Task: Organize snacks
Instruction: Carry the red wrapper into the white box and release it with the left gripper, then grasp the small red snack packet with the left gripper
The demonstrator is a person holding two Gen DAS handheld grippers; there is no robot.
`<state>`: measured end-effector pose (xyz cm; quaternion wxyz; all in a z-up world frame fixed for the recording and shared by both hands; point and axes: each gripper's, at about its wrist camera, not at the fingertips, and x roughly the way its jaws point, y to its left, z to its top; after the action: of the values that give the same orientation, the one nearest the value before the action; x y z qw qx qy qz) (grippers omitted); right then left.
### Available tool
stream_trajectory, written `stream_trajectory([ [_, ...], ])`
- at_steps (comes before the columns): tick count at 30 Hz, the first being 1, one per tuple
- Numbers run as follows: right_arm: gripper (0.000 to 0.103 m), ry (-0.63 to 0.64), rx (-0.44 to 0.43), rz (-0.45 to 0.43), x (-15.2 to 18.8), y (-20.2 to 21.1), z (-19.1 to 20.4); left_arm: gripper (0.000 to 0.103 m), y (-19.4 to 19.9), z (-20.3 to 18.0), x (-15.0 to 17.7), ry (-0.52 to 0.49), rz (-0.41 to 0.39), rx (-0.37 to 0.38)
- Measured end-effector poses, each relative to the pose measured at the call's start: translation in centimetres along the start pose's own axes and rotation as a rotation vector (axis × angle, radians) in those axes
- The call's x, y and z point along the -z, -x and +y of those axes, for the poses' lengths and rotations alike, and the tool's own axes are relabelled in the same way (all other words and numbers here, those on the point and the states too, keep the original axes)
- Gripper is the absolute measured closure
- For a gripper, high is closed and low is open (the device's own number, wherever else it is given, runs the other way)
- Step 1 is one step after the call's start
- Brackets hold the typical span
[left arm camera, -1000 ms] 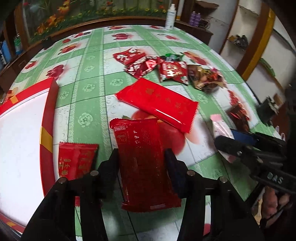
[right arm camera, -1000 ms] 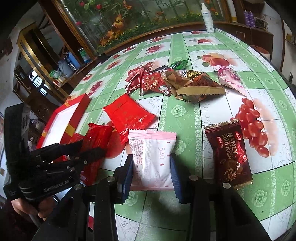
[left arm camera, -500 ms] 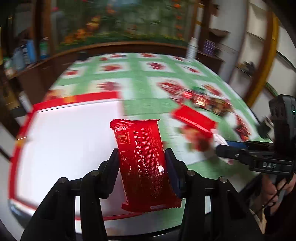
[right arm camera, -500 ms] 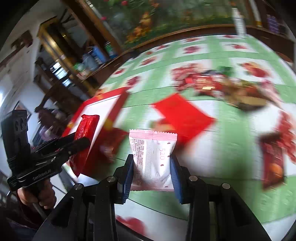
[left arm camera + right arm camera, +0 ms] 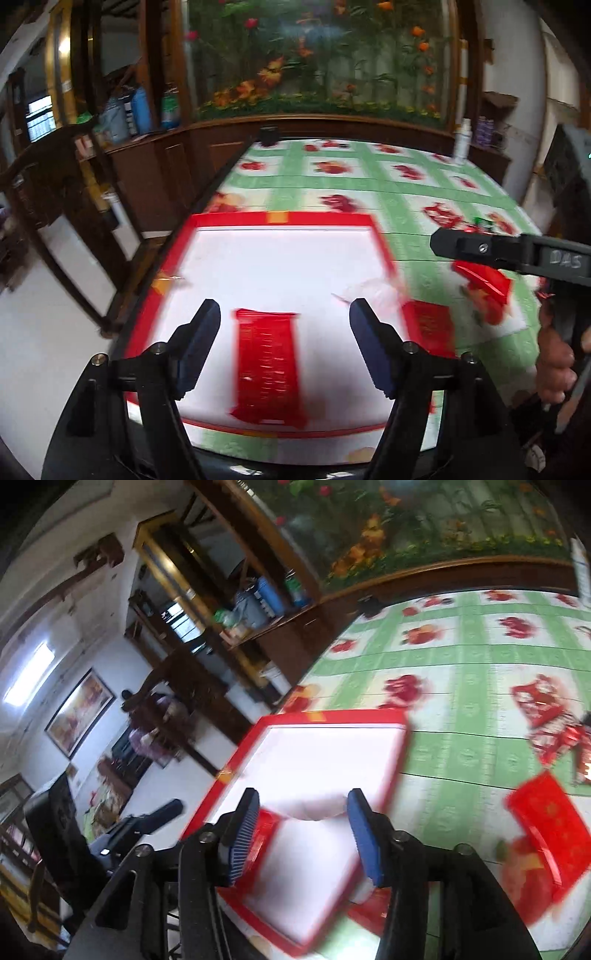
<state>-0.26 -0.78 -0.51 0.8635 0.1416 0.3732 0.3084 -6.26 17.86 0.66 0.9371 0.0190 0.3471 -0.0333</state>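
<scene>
A red-rimmed box with a white inside [image 5: 280,266] lies at the table's left edge; it also shows in the right wrist view [image 5: 332,753]. My left gripper [image 5: 284,343] is open over it, and a red snack packet [image 5: 267,369], blurred, is below between the jaws inside the box. My right gripper [image 5: 303,834] is open over the box, and the pale pink snack packet [image 5: 314,808], blurred, is below it in the box; the packet also shows in the left wrist view [image 5: 373,293]. The right gripper's arm [image 5: 517,253] reaches in from the right.
More red packets lie on the green flowered tablecloth [image 5: 369,192] right of the box: a small one against the box wall [image 5: 432,325], a flat one [image 5: 546,819], and a pile further back [image 5: 550,720]. A white bottle [image 5: 463,142] stands at the far edge. Dark wooden cabinets run behind the table.
Both grippers moved left over the box and opened. The red packet dropped from the left gripper and the pink packet from the right gripper into the box.
</scene>
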Motion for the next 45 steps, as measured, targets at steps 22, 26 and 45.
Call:
stream_trajectory([
  [22,0.045,-0.094,0.616,-0.116,10.5,18.4,-16.3,0.031,-0.9,-10.6,1.5,-0.171,0.12,0.35],
  [26,0.045,-0.145,0.642,-0.089,11.1,17.3,-17.8,0.031,-1.4,-11.7,1.1,-0.165,0.153,0.366],
  [45,0.04,-0.121,0.685,-0.037,11.3,16.2,-18.2,0.031,-6.6,-13.5,1.0,-0.138,0.263,0.246],
])
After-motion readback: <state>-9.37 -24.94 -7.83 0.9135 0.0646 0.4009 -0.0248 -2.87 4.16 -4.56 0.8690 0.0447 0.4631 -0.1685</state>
